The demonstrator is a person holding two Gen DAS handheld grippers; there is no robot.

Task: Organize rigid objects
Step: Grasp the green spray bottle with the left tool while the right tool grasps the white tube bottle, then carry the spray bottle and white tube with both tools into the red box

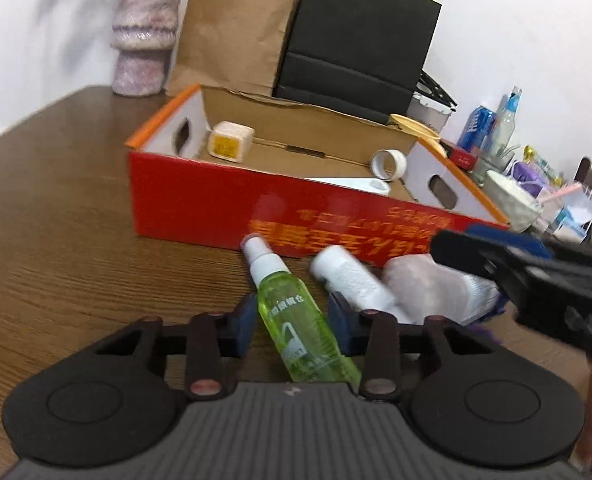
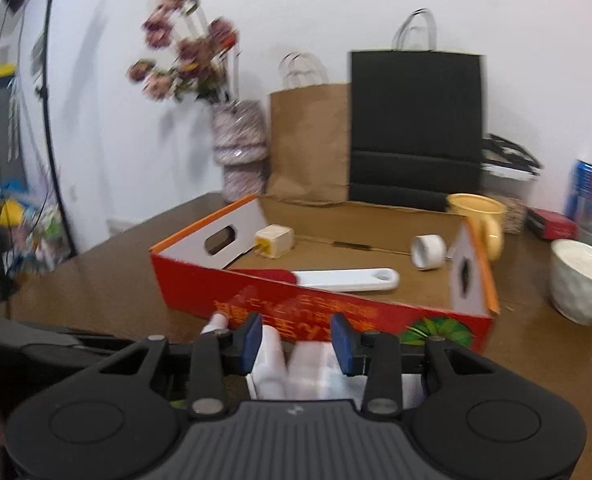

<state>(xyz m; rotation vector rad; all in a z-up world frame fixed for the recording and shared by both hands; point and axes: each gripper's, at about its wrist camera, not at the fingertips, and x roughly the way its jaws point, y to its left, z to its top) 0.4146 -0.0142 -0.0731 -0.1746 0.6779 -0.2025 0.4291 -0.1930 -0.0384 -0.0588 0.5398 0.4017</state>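
A green spray bottle (image 1: 299,320) with a white cap lies on the wooden table, between the open fingers of my left gripper (image 1: 292,318), which do not touch it. Beside it lie a white bottle (image 1: 349,276) and a clear-wrapped packet (image 1: 435,284). My right gripper (image 2: 296,338) is open above the white bottle (image 2: 270,360) and the packet (image 2: 315,368); it shows in the left wrist view (image 1: 535,276) at the right. Behind stands a red open box (image 1: 216,204) holding a cream cube (image 1: 230,142), a tape roll (image 1: 389,164) and a white flat tool (image 2: 347,279).
A brown paper bag (image 1: 232,32), a black bag (image 1: 359,40) and a flower vase (image 1: 144,36) stand behind the box. A white bowl (image 2: 583,280), a yellow mug (image 2: 479,216), cans and clutter (image 1: 483,128) sit to the right.
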